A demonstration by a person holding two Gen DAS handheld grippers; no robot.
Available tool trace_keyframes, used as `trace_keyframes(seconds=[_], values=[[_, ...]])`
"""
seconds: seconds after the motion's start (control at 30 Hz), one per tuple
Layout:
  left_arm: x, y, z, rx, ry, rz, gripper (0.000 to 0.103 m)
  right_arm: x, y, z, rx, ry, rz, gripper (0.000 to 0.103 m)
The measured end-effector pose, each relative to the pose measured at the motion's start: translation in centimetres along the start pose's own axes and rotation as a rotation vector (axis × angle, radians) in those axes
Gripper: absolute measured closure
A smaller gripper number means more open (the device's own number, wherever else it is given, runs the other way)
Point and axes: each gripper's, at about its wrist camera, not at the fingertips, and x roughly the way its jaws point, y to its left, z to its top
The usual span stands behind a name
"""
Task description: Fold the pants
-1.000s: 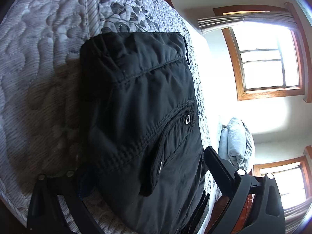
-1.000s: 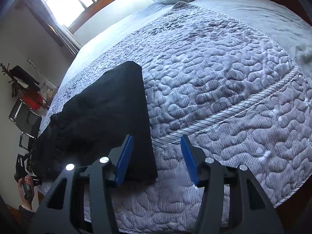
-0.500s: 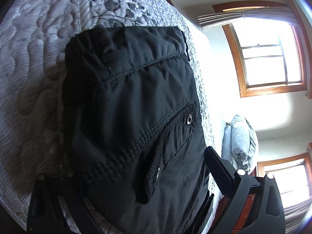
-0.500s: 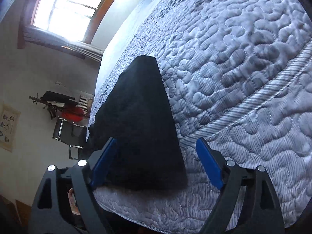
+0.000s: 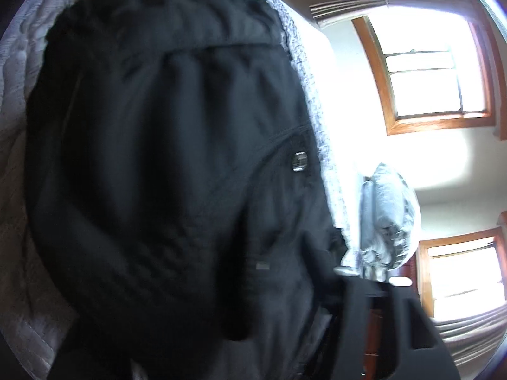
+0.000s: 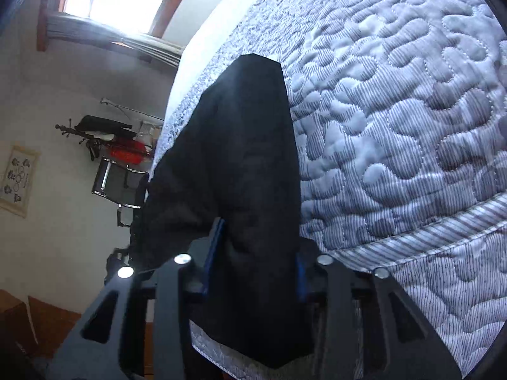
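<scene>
Black pants (image 5: 164, 164) lie on a quilted grey bedspread (image 6: 396, 101), waist end filling the left wrist view, with a metal snap (image 5: 299, 161) showing. My left gripper (image 5: 202, 342) is pushed in around the waist fabric; only its right finger (image 5: 374, 323) shows and the left finger is hidden under cloth. In the right wrist view the pants' leg end (image 6: 250, 164) runs away from me. My right gripper (image 6: 256, 266) has closed on this end, the blue pads (image 6: 215, 253) pressing the cloth from both sides.
The bedspread's edge (image 5: 19, 300) drops off near me. Windows with wooden frames (image 5: 427, 63) and a grey pillow (image 5: 386, 215) are beyond the bed. A chair (image 6: 120, 186) and a coat rack (image 6: 104, 133) stand by the wall left of the bed.
Both grippers moved forward onto the pants. The right gripper went from wide open to closed on the leg end. The left view is blurred from motion and the fabric now covers its left finger.
</scene>
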Motion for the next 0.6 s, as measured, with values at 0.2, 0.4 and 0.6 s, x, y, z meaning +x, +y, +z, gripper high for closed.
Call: trace_keyframes(seconds=[0.2, 0.4, 0.6], values=[[0.4, -0.1, -0.4, -0.007, -0.018, -0.023, 0.074, 0.0, 0.1, -0.3, 0.014, -0.002, -0.026, 0.069], [0.0, -1.4, -0.8, -0.002, -0.034, -0.064, 0.089, 1.6, 0.9, 0.1, 0.013, -0.007, -0.064, 0.062], [-0.7, -3.4, -1.6, 0.038, -0.077, -0.133, 0.091, 1.9, 0.8, -0.6, 0.021, -0.005, -0.079, 0.057]])
